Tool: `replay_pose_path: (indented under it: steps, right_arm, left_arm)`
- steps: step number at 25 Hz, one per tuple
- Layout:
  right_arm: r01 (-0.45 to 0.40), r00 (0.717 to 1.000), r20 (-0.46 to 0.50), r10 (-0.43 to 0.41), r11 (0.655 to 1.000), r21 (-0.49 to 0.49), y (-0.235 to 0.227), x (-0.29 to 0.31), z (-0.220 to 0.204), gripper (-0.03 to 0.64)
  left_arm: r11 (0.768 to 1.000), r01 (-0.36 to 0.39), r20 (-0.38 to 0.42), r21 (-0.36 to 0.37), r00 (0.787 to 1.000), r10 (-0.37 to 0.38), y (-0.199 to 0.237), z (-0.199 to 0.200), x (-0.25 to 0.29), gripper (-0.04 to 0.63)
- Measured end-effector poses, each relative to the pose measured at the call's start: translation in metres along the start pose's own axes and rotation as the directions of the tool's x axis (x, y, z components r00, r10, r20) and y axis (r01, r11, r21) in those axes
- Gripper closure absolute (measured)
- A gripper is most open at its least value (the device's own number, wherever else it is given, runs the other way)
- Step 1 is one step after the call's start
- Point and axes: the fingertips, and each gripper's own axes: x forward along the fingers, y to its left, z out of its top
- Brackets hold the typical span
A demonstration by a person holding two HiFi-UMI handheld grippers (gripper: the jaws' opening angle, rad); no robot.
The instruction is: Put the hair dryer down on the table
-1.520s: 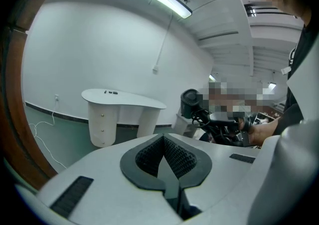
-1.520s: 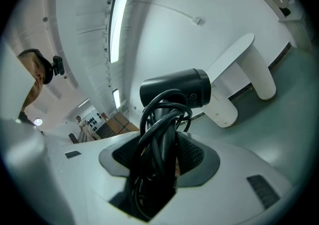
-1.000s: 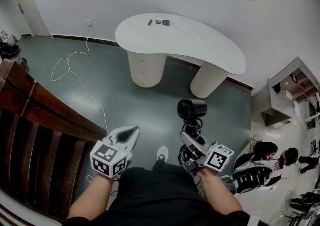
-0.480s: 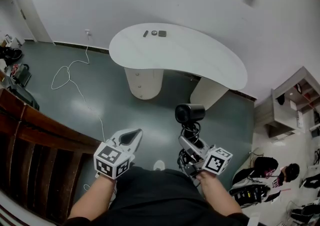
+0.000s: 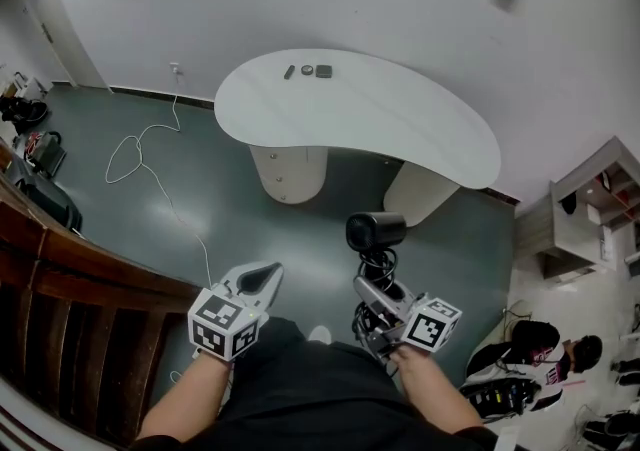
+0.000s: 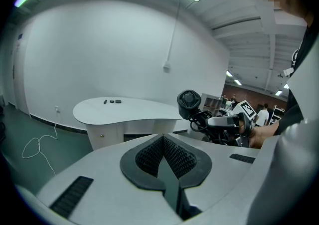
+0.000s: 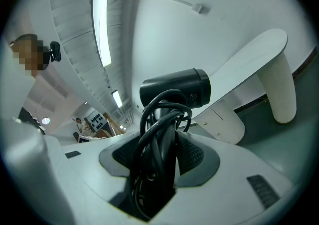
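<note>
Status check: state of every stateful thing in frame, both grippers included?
hair dryer: held in the air, not on the table
cord: bundled along the handle
right gripper: shut on hair dryer handle and cord
left gripper: shut, empty
table: three small items near far edge
floor cable: lying loose

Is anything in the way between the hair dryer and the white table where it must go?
Nothing visible. Only bare floor lies between the hair dryer, held in the right gripper, and the table. Three small dark items sit near its far edge.
</note>
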Motion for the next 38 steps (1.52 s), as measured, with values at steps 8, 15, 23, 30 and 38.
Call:
replay_pose_path:
  steps: [8,15,23,30,38]
  right_arm:
    - [0.016,1.000,-0.016,-0.016,1.000,0.002,-0.015,0.015,0.008,0.419]
    - [0.036,0.999,-0.038,-0.037,0.999,-0.011,-0.037,0.048,0.024,0.419]
    - [0.057,0.997,-0.053,-0.058,0.998,-0.025,-0.059,0.121,0.067,0.419]
    - [0.088,0.996,-0.029,-0.089,0.995,-0.039,-0.071,0.195,0.109,0.419]
    - [0.149,0.989,0.006,-0.149,0.988,-0.050,-0.090,0.273,0.139,0.419]
  left_arm:
    - [0.999,0.038,-0.004,-0.003,0.999,-0.038,0.015,0.010,0.031,0.584]
    - [0.998,0.067,0.007,0.002,0.998,-0.067,0.048,0.029,0.066,0.584]
    - [0.997,0.079,0.027,0.012,0.997,-0.079,0.118,0.071,0.102,0.584]
    - [0.993,0.115,0.029,0.031,0.993,-0.116,0.192,0.114,0.131,0.584]
    - [0.984,0.170,0.024,0.057,0.985,-0.172,0.275,0.148,0.164,0.584]
